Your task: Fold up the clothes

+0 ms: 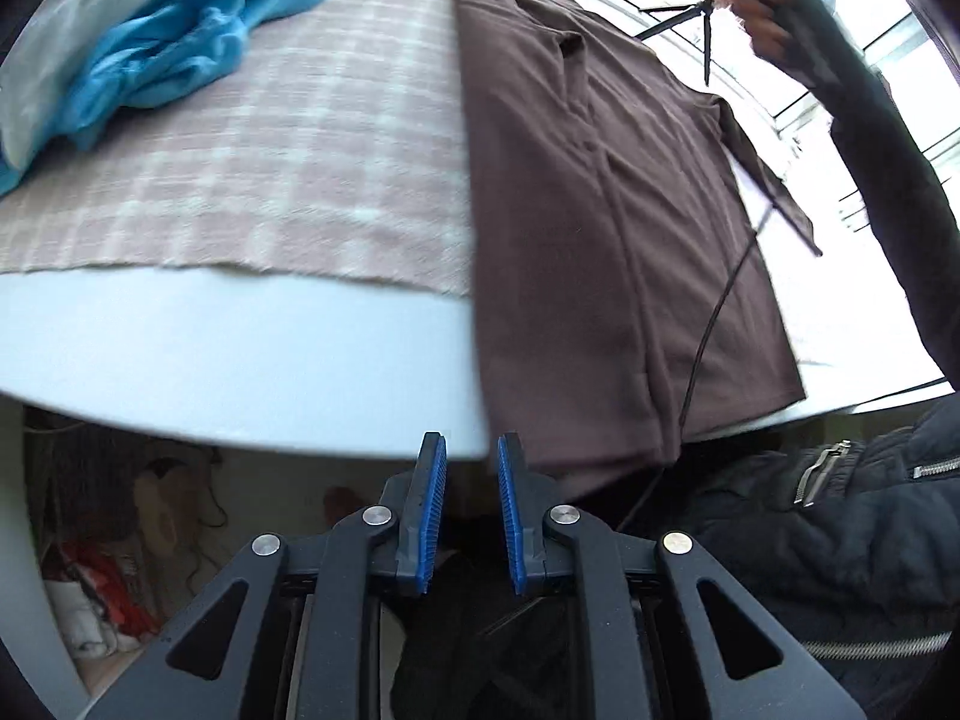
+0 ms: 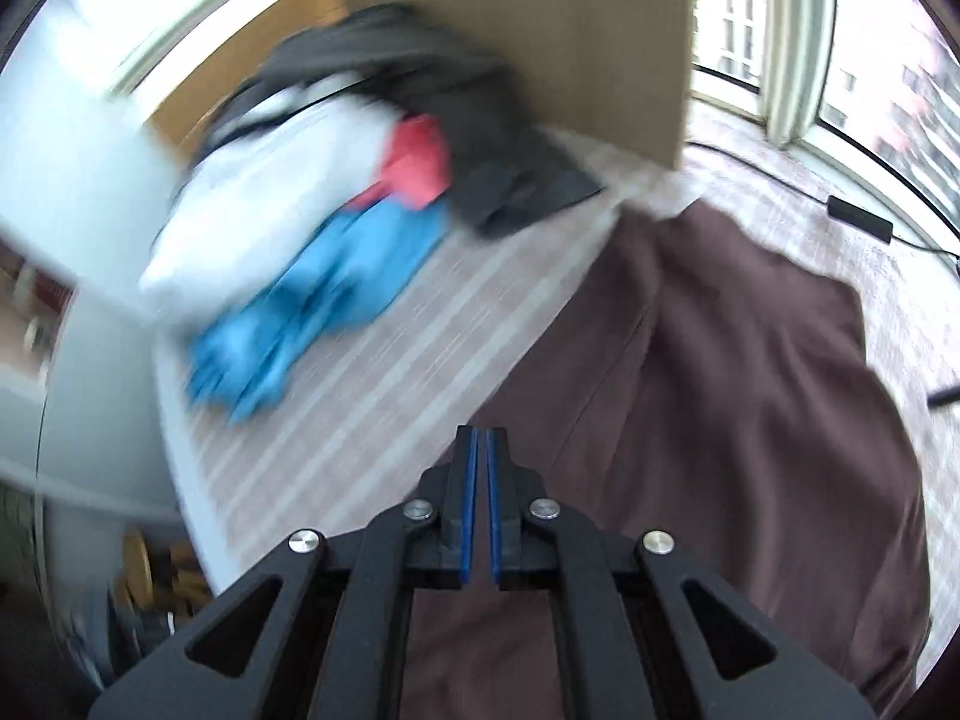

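Note:
A brown shirt [image 1: 600,210] lies spread flat on the checked cloth [image 1: 270,150], with its hem hanging over the table's near edge. My left gripper [image 1: 471,450] hovers off that edge beside the hem's left corner. Its blue pads stand a little apart with nothing between them. In the right wrist view the same brown shirt [image 2: 720,390] fills the lower right. My right gripper [image 2: 481,438] hangs above the shirt's left edge, its pads closed together with no cloth between them. The person's dark sleeve [image 1: 870,150] reaches over the shirt's far right side.
A pile of clothes lies at the far left: a blue garment [image 2: 312,300], a white one [image 2: 270,210], a red one [image 2: 417,162] and a dark grey one [image 2: 480,120]. Behind the pile stands a cardboard sheet [image 2: 570,30]. A black cable [image 1: 708,324] crosses the shirt.

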Demonstrator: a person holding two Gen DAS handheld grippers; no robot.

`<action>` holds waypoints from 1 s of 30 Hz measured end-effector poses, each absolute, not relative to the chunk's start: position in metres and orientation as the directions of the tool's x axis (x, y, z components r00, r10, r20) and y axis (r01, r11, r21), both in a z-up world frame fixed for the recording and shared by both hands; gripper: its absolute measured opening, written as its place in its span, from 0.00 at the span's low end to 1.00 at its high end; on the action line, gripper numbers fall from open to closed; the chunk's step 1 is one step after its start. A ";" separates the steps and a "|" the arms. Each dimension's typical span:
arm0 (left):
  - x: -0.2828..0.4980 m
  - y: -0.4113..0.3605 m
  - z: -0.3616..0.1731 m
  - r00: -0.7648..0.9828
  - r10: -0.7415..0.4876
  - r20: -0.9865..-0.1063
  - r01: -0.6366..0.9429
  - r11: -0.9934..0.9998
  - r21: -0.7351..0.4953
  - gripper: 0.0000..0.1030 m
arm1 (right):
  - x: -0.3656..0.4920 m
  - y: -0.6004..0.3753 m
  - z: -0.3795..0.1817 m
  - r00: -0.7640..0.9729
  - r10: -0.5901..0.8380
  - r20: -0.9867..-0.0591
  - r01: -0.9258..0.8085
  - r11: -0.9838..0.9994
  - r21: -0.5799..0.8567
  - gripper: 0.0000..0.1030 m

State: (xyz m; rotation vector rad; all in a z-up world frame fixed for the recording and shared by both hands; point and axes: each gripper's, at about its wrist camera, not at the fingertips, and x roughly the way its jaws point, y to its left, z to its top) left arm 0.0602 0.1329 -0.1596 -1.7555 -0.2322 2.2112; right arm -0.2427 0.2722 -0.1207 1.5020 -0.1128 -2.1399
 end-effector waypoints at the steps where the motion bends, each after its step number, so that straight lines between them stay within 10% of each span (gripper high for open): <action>1: 0.062 0.132 -0.159 -0.203 0.339 -0.919 -0.151 -0.938 -0.313 0.15 | -0.223 0.271 -0.123 -0.229 -0.485 -0.844 0.373 -0.844 0.384 0.04; 14: 0.043 0.182 -0.184 -0.154 0.397 -0.905 -0.415 -0.857 -0.305 0.15 | -0.062 0.249 -0.226 -0.138 -0.534 -0.834 0.163 -0.843 0.513 0.05; 22: 0.056 0.169 -0.128 -0.155 0.479 -0.864 -0.496 -0.794 -0.351 0.15 | 0.030 0.342 -0.144 -0.377 -0.468 -0.799 -0.050 -0.851 0.522 0.06; 30: 0.042 0.234 -0.079 -0.157 0.592 -0.791 -0.664 -0.656 -0.359 0.15 | 0.127 0.473 -0.021 -0.627 -0.143 -0.766 -0.276 -0.879 0.389 0.40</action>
